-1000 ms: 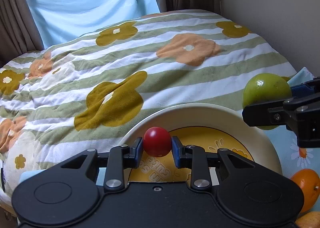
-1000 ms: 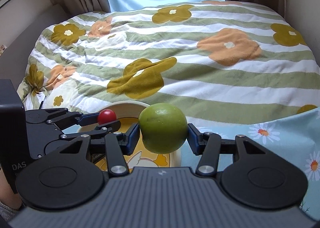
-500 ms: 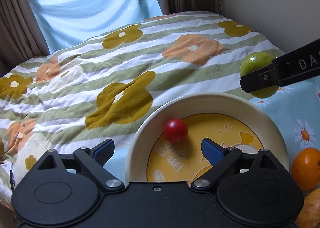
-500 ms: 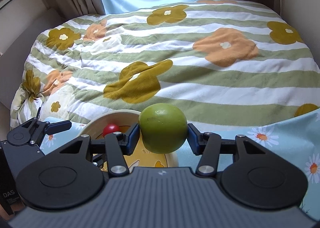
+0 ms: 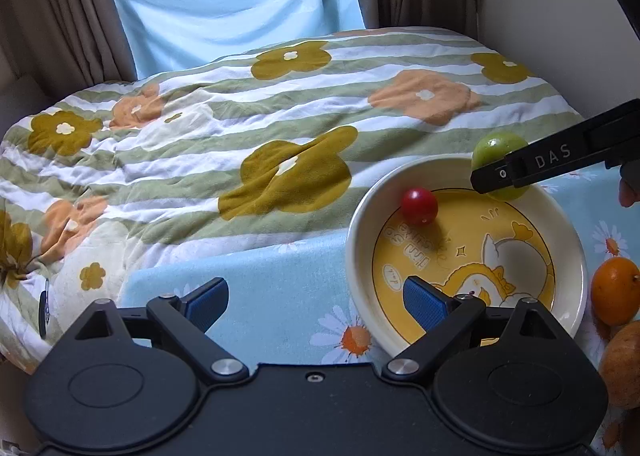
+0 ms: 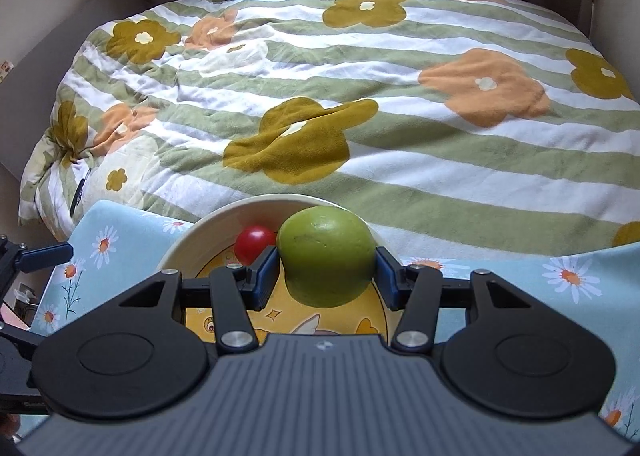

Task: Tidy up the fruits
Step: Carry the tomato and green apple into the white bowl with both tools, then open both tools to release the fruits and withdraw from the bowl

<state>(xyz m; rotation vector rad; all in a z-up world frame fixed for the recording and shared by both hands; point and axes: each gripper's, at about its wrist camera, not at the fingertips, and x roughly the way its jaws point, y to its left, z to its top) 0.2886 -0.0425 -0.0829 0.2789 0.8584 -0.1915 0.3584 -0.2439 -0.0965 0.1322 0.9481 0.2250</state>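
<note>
A cream plate (image 5: 360,224) with a yellow cartoon centre sits on a light blue daisy cloth. A small red fruit (image 5: 419,205) lies loose in the plate near its far left rim; it also shows in the right wrist view (image 6: 253,242). My left gripper (image 5: 316,302) is open and empty, drawn back to the plate's near left side. My right gripper (image 6: 326,276) is shut on a green round fruit (image 6: 326,254) and holds it over the plate (image 6: 188,240). That green fruit (image 5: 496,144) hangs above the plate's far right rim in the left wrist view.
An orange (image 5: 614,290) and a brownish fruit (image 5: 622,364) lie on the daisy cloth (image 5: 276,288) right of the plate. A striped floral bedspread (image 5: 280,112) stretches behind, with curtains and a wall beyond.
My left gripper opened and let the red fruit go into the plate, then pulled back to the left. My right gripper carried the green fruit in over the plate.
</note>
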